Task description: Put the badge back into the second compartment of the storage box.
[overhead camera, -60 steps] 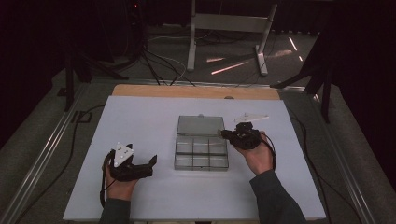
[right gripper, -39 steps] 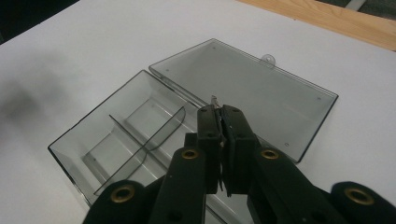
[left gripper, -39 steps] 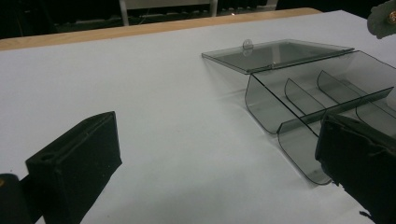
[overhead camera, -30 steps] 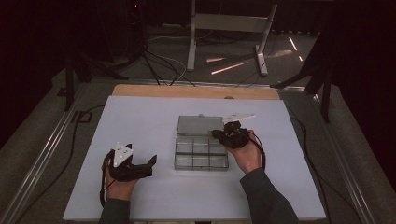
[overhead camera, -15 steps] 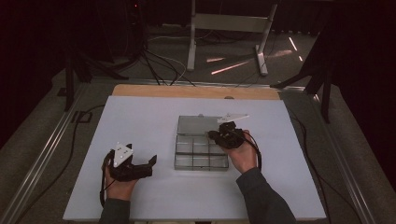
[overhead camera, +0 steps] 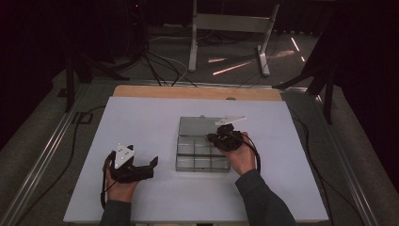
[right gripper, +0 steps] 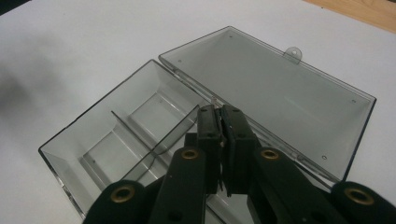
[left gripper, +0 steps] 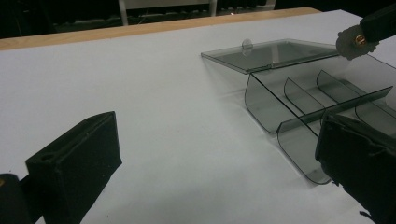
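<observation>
High view: I see the clear box (overhead camera: 201, 149) mid-table w/ lid (overhead camera: 197, 126) flat open at its far side, R gripper (overhead camera: 225, 138) over the box's right far corner, L gripper (overhead camera: 141, 168) resting on the table (overhead camera: 141, 117) well left of it. L gripper view: jaws wide apart, nothing between them, box ahead to the right. R gripper view: jaws pinched together, just a slit between, nothing visibly held, tips above the box's (right gripper: 116, 140) back wall by the lid hinge.

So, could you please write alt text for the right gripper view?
The right gripper, jaws closed together, is poised above a clear compartment box on a white table. The box's hinged lid lies flat open behind it.
</observation>
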`<state>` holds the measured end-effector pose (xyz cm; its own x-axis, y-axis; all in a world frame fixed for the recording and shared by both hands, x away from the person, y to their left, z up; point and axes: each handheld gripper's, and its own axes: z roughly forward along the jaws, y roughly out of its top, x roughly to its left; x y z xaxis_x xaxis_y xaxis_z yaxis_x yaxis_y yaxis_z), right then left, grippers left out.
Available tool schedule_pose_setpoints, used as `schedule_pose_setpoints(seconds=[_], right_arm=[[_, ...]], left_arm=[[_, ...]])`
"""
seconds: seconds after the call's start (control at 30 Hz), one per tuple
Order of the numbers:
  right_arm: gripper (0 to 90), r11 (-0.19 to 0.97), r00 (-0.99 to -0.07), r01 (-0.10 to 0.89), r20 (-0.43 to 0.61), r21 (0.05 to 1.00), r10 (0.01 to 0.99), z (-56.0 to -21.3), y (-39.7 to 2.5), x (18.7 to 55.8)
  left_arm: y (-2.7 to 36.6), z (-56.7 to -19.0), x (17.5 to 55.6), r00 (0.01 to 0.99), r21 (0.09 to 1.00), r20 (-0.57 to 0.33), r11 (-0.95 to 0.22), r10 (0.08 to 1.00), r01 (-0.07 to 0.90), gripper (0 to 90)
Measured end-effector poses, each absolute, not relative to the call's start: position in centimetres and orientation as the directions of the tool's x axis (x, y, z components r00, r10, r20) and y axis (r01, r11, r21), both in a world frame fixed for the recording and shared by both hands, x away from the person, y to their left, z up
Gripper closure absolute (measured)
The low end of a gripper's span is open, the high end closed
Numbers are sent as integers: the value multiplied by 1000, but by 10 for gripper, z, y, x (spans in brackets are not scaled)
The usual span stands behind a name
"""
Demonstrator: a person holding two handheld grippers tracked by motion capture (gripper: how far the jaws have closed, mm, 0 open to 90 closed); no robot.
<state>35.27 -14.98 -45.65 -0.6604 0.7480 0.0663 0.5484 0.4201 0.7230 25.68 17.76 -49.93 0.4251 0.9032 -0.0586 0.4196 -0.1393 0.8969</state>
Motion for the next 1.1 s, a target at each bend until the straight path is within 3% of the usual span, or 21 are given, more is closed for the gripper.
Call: schedule_pose_setpoints(seconds=[1.1], right_arm=[[873, 455, -651, 576, 46, 679, 757, -479, -139, 359]], left_arm=[[177, -499, 257, 426, 896, -57, -142, 903, 420, 8]])
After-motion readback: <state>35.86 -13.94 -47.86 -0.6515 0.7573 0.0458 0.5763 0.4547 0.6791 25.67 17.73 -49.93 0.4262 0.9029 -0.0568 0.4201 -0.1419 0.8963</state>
